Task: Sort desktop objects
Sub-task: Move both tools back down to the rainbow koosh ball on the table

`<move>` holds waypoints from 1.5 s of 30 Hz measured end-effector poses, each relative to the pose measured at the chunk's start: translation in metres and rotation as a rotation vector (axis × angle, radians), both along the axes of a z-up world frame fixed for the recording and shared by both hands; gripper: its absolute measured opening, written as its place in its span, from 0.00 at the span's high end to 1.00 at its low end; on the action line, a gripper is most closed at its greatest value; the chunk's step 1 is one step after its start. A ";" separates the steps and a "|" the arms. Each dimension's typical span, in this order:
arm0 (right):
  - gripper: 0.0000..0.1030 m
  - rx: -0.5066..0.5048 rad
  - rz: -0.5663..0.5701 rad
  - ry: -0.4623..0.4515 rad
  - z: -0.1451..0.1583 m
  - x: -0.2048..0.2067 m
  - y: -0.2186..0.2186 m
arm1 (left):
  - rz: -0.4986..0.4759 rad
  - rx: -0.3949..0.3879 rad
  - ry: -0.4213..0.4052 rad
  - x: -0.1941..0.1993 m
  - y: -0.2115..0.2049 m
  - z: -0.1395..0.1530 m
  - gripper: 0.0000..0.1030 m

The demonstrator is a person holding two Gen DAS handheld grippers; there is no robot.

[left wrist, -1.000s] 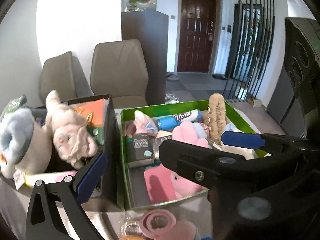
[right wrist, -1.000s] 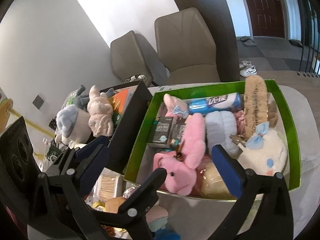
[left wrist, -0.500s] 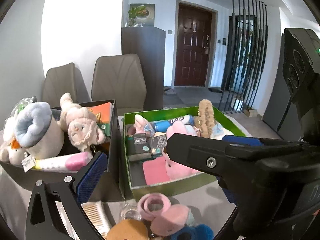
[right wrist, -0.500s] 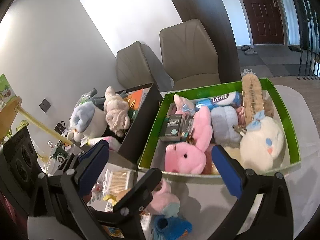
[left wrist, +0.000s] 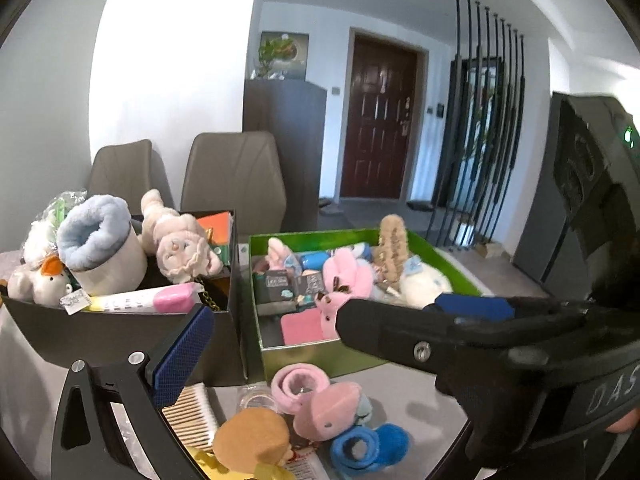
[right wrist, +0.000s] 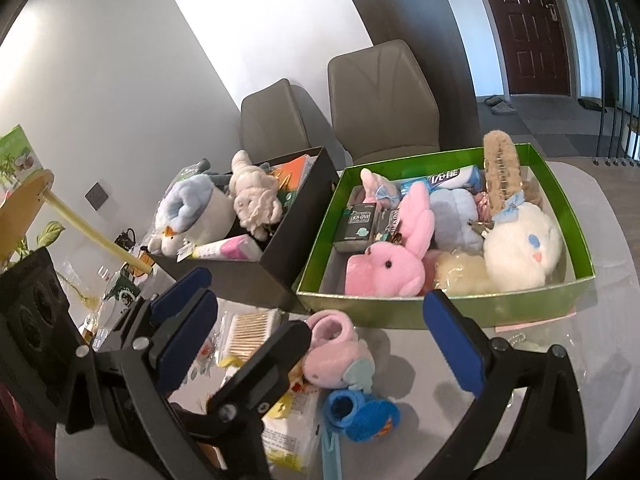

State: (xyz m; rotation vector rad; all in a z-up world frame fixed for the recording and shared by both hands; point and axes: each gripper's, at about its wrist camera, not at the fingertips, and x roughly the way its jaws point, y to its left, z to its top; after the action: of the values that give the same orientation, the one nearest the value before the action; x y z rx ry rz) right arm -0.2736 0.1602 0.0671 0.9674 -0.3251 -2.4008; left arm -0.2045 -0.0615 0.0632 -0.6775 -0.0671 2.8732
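The left wrist camera sits low, near tabletop height, and looks level across the grey table toward a dark brown door. The right wrist camera is higher and tilts down, facing the same way from further right. Both views share the glossy green cardboard box, the black cardboard box beside it, and the loose plush pieces just in front.

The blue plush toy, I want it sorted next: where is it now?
In the right wrist view the blue plush toy lies on the table in front of the green box, just below the pink plush.
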 end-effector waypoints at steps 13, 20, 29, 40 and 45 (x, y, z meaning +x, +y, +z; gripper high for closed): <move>0.00 0.000 0.017 0.019 0.004 0.029 -0.001 | -0.022 0.045 0.001 0.024 -0.008 -0.004 0.01; 0.00 0.006 0.036 0.019 0.004 0.039 -0.007 | -0.009 0.049 0.003 0.037 -0.012 -0.006 0.01; 0.00 0.006 0.047 0.020 0.000 0.058 -0.012 | -0.003 0.048 -0.011 0.060 -0.019 -0.017 0.01; 0.00 -0.077 0.053 -0.032 -0.028 0.075 -0.005 | 0.041 0.030 -0.089 0.081 -0.048 -0.029 0.01; 0.00 -0.126 0.082 -0.079 -0.036 0.075 -0.002 | 0.072 0.069 -0.122 0.088 -0.069 -0.036 0.01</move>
State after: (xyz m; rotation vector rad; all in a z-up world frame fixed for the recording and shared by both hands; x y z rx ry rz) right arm -0.1983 0.1577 0.0316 0.9999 -0.4514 -2.2433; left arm -0.1165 -0.1309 0.0275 -0.8530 -0.2107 2.8790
